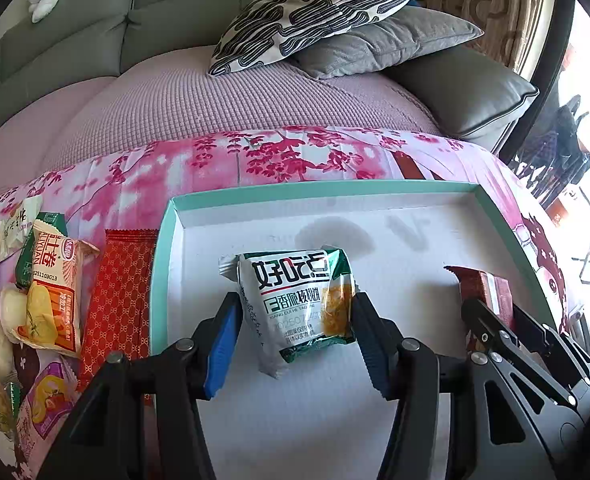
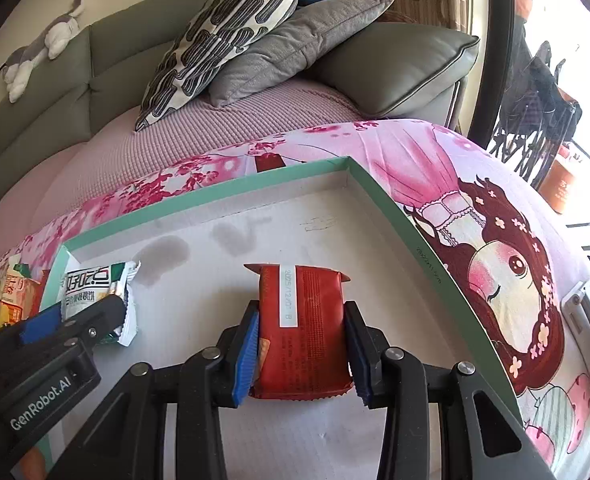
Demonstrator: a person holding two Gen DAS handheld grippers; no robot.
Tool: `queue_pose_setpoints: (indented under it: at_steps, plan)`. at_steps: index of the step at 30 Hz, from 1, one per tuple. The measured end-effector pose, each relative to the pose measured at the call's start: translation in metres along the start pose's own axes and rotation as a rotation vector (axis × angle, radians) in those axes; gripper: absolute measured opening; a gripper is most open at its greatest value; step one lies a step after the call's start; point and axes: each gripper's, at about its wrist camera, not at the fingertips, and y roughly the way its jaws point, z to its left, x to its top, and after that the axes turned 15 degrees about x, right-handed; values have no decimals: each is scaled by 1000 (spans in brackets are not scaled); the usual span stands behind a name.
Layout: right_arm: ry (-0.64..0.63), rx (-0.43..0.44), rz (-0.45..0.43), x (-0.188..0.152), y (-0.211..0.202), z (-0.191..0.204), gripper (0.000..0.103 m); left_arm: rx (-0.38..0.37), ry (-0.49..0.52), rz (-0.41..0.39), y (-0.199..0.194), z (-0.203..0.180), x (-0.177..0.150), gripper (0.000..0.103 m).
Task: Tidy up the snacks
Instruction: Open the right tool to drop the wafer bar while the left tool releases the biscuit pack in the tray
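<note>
Left wrist view: the left gripper (image 1: 297, 334) straddles a green-and-white packet (image 1: 295, 304) low over the white floor of the teal-rimmed box (image 1: 163, 256); the right blue pad touches the wrapper's edge, while the left pad looks just clear, so I cannot tell whether the packet is pinched or freed. Its foil looks light, puffy and slippery, with a brittle biscuit likely inside, so a gentle hold across the flat middle suits it better than the crimped ends. Left of the box on the pink floral cloth (image 1: 255, 152) lies one long red wrapper (image 1: 121, 300) and a loose pile of snacks (image 1: 23, 304), too overlapped to count surely. The right gripper (image 1: 495, 308) shows at the edge, around a second packet. Right wrist view: the right gripper (image 2: 301, 344) is closed on one red packet (image 2: 303, 320), both pads pressing its long sides, over the box floor near the right wall. It looks firm, blocky and light. So two packets are at the box, one per gripper.
</note>
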Motion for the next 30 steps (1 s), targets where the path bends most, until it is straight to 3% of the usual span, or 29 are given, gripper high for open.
queue_pose_setpoints:
  at_steps: [8,18,20,30]
  plan:
    - [-4,-3,15,0,1,1,45,19,-3,19,-7,1,1,62]
    - [-9,-8,25,1,-19,3,68,9,-56,7,-45,21,4,64]
    - [-19,-5,30,0,-24,6,72,13,-78,9,-49,28,2,78]
    - [-75,19,47,-11,-35,23,100,34,-165,9,-60,57,-9,84]
